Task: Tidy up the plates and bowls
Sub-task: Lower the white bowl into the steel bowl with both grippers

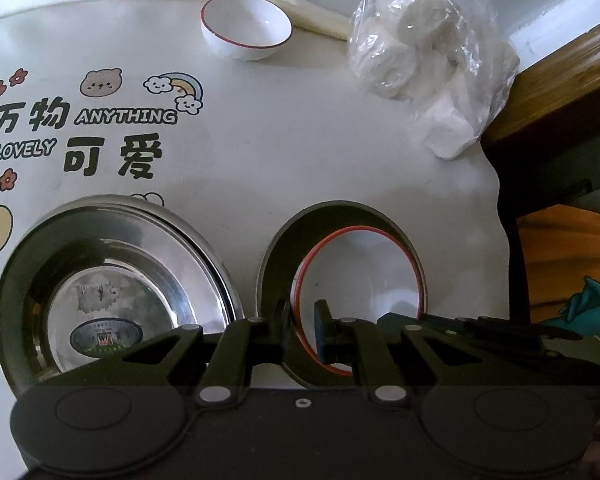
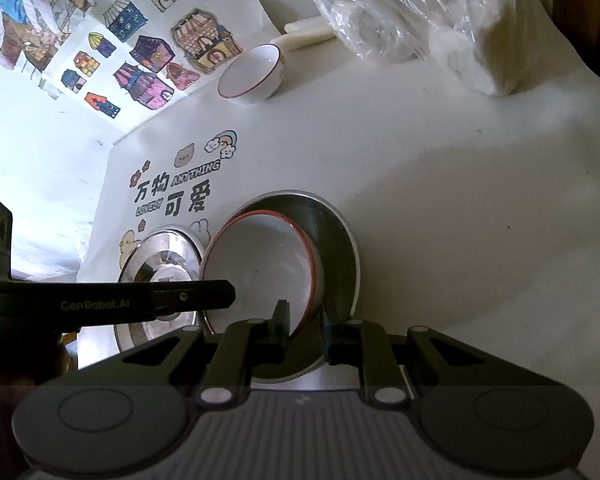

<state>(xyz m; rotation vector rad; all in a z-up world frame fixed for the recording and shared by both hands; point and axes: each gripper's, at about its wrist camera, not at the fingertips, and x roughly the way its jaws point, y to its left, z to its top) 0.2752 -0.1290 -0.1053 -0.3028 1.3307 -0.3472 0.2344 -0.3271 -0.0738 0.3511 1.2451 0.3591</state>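
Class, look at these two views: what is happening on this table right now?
A person holds tongs in each hand, sorting dishes. Both the left tongs and right tongs are clamped on the rim of a red-rimmed bowl sitting in a steel plate. Another steel plate lies beside it, and a second red-rimmed bowl waits at the far side of the table, near a plastic bag.

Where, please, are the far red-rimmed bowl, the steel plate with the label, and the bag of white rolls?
Far red-rimmed bowl (image 1: 246, 26), left wrist view, on its inner wall.
Steel plate with the label (image 1: 112, 280), left wrist view, on its flat base.
Bag of white rolls (image 1: 424, 56), left wrist view, on the wrapped rolls.
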